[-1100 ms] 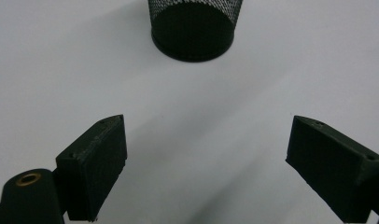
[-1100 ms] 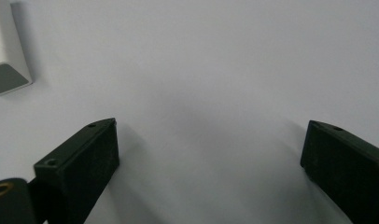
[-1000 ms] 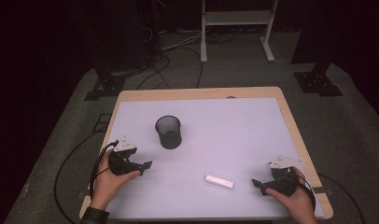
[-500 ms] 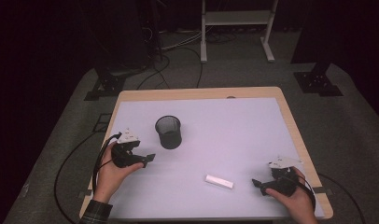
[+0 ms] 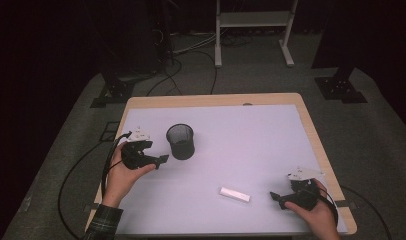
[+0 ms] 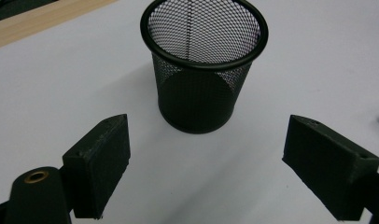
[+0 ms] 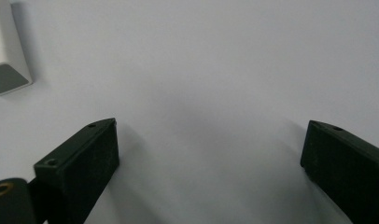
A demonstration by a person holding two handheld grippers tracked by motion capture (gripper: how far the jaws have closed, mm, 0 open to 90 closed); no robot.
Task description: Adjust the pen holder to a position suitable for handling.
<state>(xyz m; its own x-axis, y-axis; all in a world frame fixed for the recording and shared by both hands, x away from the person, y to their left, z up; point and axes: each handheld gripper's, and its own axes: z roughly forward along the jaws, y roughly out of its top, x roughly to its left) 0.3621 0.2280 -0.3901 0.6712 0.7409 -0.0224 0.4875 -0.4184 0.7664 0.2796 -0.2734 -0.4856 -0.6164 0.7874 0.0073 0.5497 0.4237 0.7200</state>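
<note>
On the white surface point(image 5: 251, 135) my left hand-held gripper point(image 5: 161, 159) hovers just beside the black mesh cup point(image 5: 180, 141), its jaws spread wide with nothing between them, and through the left gripper view the mesh cup point(image 6: 204, 65) stands upright straight ahead, centred in the gap between my two black pads point(image 6: 100, 163). My right hand-held gripper point(image 5: 277, 196) rests near the front right corner, its jaws likewise apart and empty, with the small white block point(image 5: 234, 194) lying flat just to its left; in the right gripper view that block point(image 7: 5, 51) sits at the far upper left, well off my line. I judge the step in hand to be the left approach to the cup. To do it well, I should keep the cup centred between the pads and come in low enough to take the wall below the rim, so the light mesh does not tip. The pads look only a little wider than the cup, so I should slide in straight, without brushing one side first and pushing it away. I should close gently, since the thin mesh may flex. The right side can then turn toward the block, lining the pads across its narrow width.
</note>
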